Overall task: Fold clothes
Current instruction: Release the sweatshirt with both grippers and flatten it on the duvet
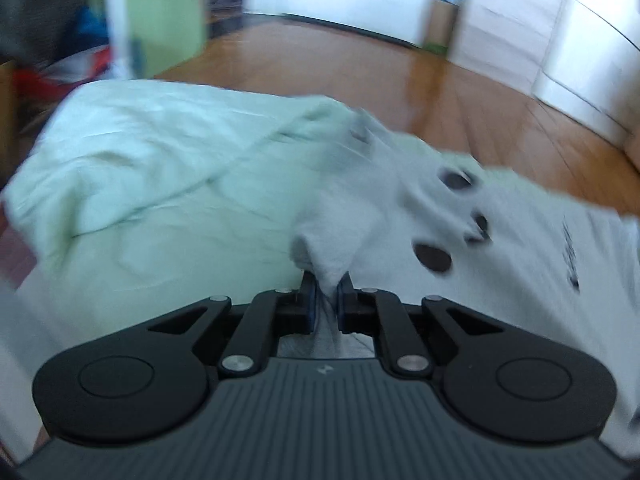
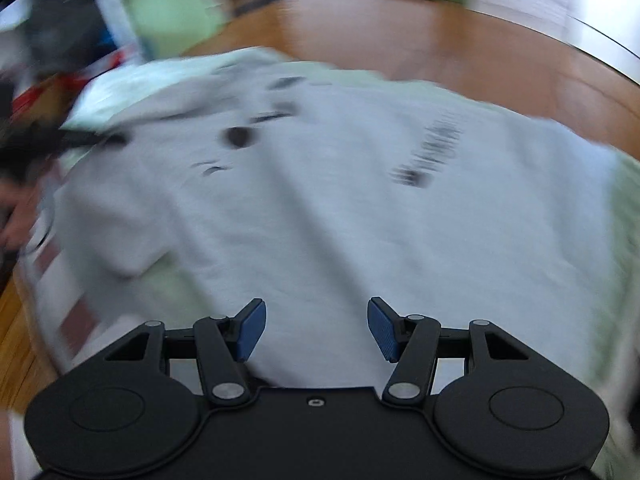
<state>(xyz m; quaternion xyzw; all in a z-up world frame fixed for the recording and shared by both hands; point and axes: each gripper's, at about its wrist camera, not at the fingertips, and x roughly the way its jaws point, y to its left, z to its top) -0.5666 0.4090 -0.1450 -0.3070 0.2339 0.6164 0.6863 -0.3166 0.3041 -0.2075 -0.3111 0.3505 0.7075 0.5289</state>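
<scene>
In my left wrist view, the soft white cotton T-shirt with black dots [image 1: 400,216] looks light and floppy, so I think it is best held by an edge or corner. My left gripper [image 1: 327,286] is squeezed nearly closed on a bunched bit of it, above the pale green bed sheet [image 1: 140,168].

In my right wrist view, the shirt [image 2: 320,208] lies spread on the sheet. My right gripper [image 2: 316,328] is wide apart and holds nothing, just over the shirt's near edge.

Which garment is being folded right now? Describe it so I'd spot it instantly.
Find the pale green sheet spread over the wooden floor. On it lies a light grey cotton T-shirt, the only piece with dark printed spots and lettering; the left tool pinches its edge.
</scene>
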